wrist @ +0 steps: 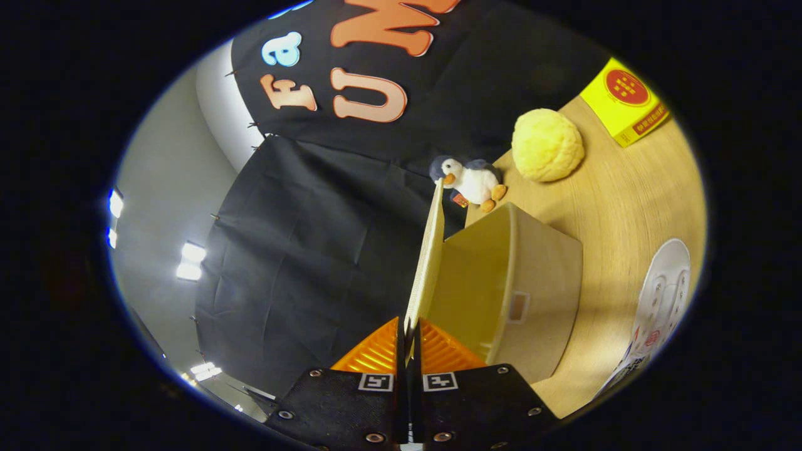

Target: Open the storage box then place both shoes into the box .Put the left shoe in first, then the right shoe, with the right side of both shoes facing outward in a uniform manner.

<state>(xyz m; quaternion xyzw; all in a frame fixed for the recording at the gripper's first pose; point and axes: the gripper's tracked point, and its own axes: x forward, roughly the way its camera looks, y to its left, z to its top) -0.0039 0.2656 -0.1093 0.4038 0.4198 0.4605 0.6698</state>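
Clearly the opening step is in hand: the lid [429, 250] is pinched edge-on between the closed fingers of the gripper [408, 332], the box [532, 288] gapes just ahead, and next the shoe [664, 294], off beside it, must be fetched.

Ceiling lights [188, 260] blow out behind my tilted view; surface [626, 194] warmly lit, soft box shadow, strong fisheye bending at edges, focus sharp.

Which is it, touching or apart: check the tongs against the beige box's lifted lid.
Touching. In the gripper view the tongs are closed on the thin beige lid of the storage box, its edge pinched between both fingers.
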